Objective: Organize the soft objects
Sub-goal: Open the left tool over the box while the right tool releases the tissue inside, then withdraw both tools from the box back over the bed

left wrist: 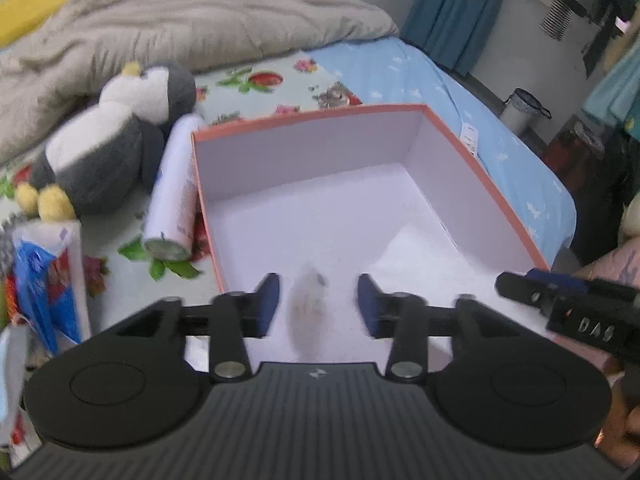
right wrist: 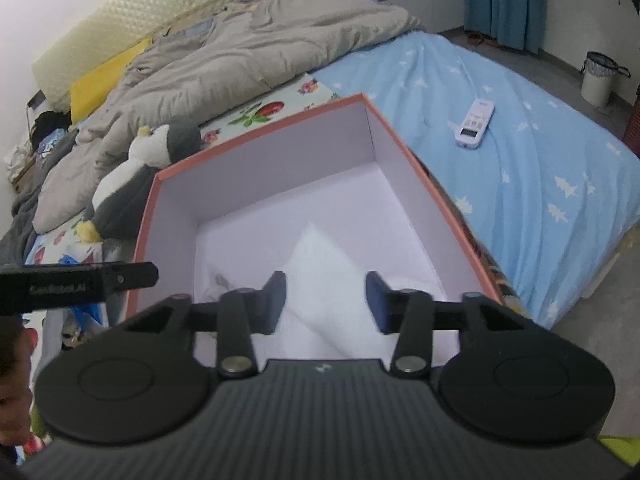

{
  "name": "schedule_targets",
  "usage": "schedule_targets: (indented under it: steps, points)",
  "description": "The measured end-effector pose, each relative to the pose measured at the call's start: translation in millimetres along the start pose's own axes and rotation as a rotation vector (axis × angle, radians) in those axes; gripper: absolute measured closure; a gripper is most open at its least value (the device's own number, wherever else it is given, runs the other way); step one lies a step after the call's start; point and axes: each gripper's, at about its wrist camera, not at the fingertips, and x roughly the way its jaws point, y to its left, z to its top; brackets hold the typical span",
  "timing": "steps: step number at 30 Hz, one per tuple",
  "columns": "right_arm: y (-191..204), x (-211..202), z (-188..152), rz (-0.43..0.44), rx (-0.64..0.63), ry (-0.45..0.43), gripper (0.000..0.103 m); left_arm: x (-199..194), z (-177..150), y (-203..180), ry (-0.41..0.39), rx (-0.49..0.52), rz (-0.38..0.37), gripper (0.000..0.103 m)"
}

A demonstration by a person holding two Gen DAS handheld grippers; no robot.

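An open orange box with a white inside (left wrist: 432, 120) (right wrist: 256, 140) sits on the bed. A small white fluffy toy (left wrist: 308, 312) lies blurred on the box floor, between the open fingers of my left gripper (left wrist: 318, 304), not held. A folded white soft cloth (right wrist: 324, 272) lies on the box floor under my right gripper (right wrist: 326, 300), which is open and empty above the box's near edge. A grey and white plush penguin (left wrist: 104, 148) (right wrist: 136, 176) lies on the bed left of the box.
A white spray can (left wrist: 172, 192) lies against the box's left side. A blue and white packet (left wrist: 44, 280) is at the far left. A rumpled grey duvet (right wrist: 224, 52) covers the back of the bed. A white remote (right wrist: 474, 122) lies on the blue sheet (right wrist: 540, 152).
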Motion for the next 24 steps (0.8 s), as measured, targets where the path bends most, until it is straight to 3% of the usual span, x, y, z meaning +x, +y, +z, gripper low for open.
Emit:
schedule_targets:
  steps: [2, 13, 24]
  points:
    - [-1.4, -5.4, -0.1, -0.003, 0.002, -0.014, 0.056, -8.6, -2.9, -0.8, -0.031, 0.023, 0.018, 0.052]
    - [18.8, -64.0, -10.0, 0.041, -0.065, -0.173, 0.056, -80.5, -17.0, -3.8, -0.159, 0.044, -0.070, 0.053]
    - [50.0, -94.1, -40.5, 0.116, -0.134, -0.260, 0.056, -134.9, -65.1, 4.5, -0.278, 0.048, -0.056, 0.053]
